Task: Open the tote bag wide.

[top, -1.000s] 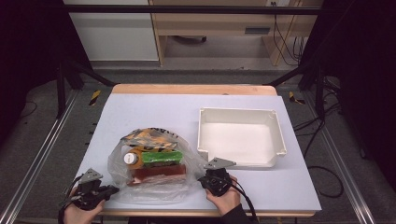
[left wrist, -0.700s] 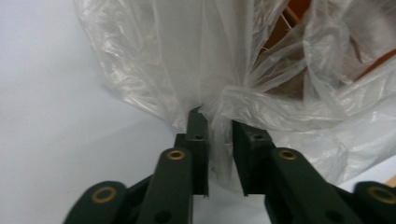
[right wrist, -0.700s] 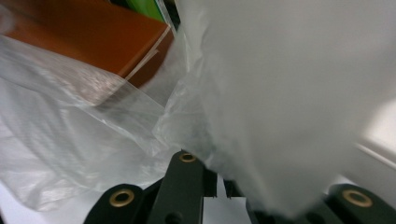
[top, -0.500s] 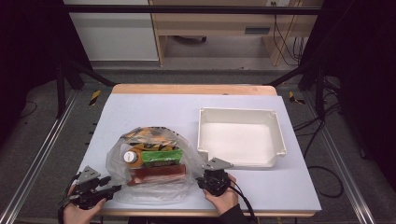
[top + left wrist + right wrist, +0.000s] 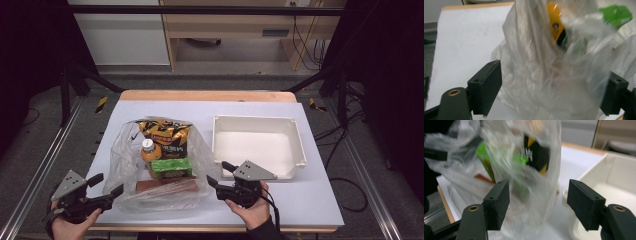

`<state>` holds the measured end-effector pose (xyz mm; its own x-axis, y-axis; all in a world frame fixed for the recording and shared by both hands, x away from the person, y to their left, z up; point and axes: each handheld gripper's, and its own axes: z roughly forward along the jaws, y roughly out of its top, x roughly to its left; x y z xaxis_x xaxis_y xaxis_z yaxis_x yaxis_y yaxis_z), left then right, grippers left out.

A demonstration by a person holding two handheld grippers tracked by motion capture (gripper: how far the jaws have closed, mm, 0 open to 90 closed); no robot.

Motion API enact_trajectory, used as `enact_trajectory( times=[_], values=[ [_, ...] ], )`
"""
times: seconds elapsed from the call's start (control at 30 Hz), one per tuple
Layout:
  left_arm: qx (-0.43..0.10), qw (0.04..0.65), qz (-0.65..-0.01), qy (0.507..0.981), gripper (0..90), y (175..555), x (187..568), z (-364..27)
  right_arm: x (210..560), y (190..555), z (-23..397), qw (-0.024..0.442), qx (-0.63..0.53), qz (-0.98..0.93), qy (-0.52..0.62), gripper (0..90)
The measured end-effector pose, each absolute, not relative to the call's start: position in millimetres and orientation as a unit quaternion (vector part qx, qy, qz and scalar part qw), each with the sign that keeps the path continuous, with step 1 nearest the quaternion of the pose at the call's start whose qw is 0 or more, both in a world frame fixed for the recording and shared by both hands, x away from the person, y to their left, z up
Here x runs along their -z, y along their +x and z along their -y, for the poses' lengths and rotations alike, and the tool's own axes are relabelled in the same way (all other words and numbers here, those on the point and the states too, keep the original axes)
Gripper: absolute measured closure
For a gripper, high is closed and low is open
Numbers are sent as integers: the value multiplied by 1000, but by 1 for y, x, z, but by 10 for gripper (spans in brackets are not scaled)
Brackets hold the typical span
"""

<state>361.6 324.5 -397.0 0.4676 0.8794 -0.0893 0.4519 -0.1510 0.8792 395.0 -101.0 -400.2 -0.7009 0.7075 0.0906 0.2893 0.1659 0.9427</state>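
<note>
Bag (image 5: 564,82) film blurring the groceries inside

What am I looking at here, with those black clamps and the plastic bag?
No robot: a person holds a hand-held gripper in each hand. The high view looks down on the table; the other two pictures come from cameras riding on each gripper.

On the table lie a clear plastic bag of groceries, a chip packet, an orange bottle and a green box among them, and an empty white tray.

The left hand-held gripper and right hand-held gripper have just been opening. Bag film sits between the jaws, unpinched.
</note>
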Motion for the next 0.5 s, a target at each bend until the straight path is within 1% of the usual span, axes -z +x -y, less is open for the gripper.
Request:
enact_trajectory(
  times=[0.03, 0.07, 0.2, 0.4, 0.5],
  values=[
    [-236, 468, -457, 719, 169, 363, 388, -323, 389, 397, 101, 194, -562, -732, 333, 330],
    [-236, 468, -457, 719, 169, 363, 388, -323, 389, 397, 101, 194, -562, -732, 333, 330],
    [-244, 486, -447, 711, 169, 367, 368, -319, 364, 405, 96, 208, -582, -716, 325, 333],
    [-255, 495, -441, 704, 169, 374, 350, -318, 343, 420, 90, 221, -593, -702, 325, 349],
    [-265, 490, -440, 704, 178, 388, 336, -318, 333, 437, 83, 223, -590, -700, 334, 363]
  ],
)
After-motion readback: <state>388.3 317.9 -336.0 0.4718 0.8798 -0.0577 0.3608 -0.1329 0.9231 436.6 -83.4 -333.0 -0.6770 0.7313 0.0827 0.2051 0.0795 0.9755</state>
